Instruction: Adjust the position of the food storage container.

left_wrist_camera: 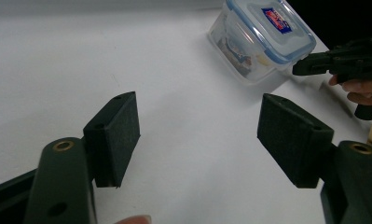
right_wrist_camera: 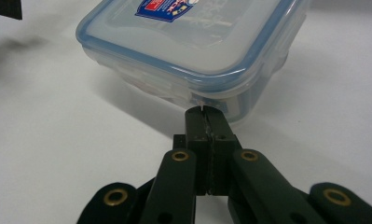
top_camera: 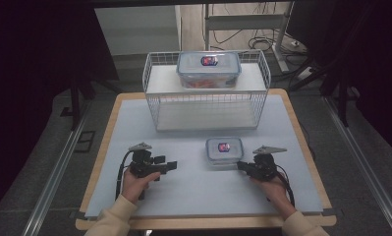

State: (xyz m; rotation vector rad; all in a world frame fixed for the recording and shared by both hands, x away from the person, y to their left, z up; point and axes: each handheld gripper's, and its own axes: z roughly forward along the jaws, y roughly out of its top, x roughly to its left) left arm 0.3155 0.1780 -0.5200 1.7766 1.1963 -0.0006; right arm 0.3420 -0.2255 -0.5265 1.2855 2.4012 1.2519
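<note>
Probably light, rigid, slick plastic: small lidded container right of tabletop centre. Right gripper pressed closed, tips at its side clip; left gripper spread wide, empty. Best gripped across side walls.

I see the small clear container sitting flat on the table, its blue-rimmed lid clipped on and bearing a red-and-blue label. Its lower corner sits right at my right gripper's closed jaw tips.
</note>
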